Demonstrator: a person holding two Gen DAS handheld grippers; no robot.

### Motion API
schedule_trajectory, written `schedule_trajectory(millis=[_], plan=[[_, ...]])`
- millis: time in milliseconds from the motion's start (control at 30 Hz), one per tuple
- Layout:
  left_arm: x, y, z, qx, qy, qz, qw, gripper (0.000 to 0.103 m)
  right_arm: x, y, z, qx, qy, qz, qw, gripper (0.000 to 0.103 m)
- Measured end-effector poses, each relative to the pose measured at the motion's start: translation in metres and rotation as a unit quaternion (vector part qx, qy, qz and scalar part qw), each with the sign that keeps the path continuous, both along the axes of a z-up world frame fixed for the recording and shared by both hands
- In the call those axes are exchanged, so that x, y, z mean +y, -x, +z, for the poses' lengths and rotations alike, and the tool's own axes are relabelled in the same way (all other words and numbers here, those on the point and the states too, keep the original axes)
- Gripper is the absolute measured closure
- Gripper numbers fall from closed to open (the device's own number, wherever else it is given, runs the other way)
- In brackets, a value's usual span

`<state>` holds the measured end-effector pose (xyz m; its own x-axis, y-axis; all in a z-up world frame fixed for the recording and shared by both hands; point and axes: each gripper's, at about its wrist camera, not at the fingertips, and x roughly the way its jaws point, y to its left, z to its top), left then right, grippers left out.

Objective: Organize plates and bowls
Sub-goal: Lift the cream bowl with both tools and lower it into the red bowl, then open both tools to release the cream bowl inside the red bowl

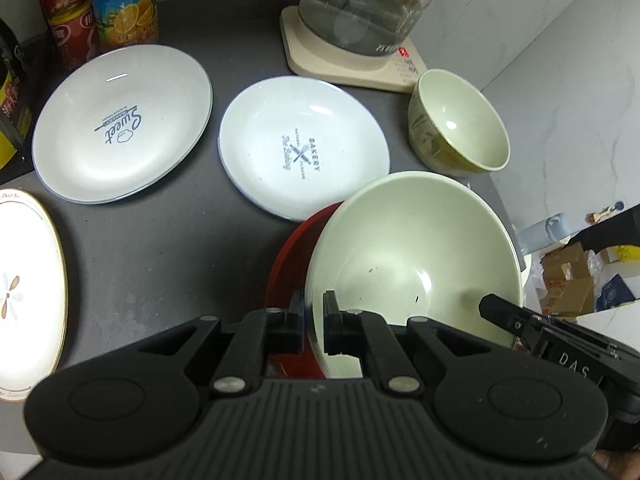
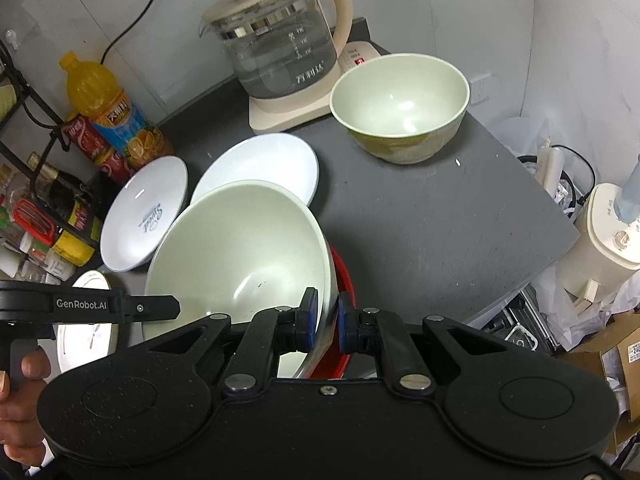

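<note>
Between the jaws of both grippers: the large pale-green bowl [image 1: 412,264], tilted above a red dish [image 1: 286,264]. Left gripper [image 1: 313,312] clamps one rim section; right gripper [image 2: 325,312] clamps the opposite section. Ahead of the jaws, two white plates [image 1: 304,148] and a smaller bowl [image 2: 400,108] rest on the grey counter [image 2: 440,220].

Large bowl [image 1: 416,264] at 6 o'clock on the counter [image 1: 160,248], tilted, over a red dish [image 1: 288,256], possibly resting in it. Bakery plate [image 1: 304,146] at 12 o'clock of that bowl, just beside it. Sweet plate [image 1: 122,124] at 10 o'clock. Small bowl [image 1: 460,120] at 1 o'clock, apart. Kettle [image 2: 276,40] behind, on its base [image 2: 280,114]. Bottles [image 1: 96,4] at 11 o'clock, behind the Sweet plate. Rimmed plate [image 1: 28,292] at 9 o'clock.
</note>
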<state>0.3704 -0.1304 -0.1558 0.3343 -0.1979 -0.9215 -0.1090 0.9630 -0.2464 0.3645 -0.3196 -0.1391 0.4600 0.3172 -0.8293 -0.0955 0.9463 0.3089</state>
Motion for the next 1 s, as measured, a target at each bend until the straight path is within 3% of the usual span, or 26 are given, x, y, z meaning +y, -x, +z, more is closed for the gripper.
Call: schedule_trajectory(millis=[433, 1000], plan=[[-0.015, -0.002, -0.017, 0.019, -0.059, -0.079, 0.9949, 0.097, 0.004, -0.008, -0.014, 0.006, 0.014, 0.018, 1.000, 0.094], [-0.004, 0.003, -0.005, 0.023, -0.043, -0.075, 0.9960, 0.094, 0.016, -0.012, -0.013, -0.015, 0.057, 0.042, 0.997, 0.097]])
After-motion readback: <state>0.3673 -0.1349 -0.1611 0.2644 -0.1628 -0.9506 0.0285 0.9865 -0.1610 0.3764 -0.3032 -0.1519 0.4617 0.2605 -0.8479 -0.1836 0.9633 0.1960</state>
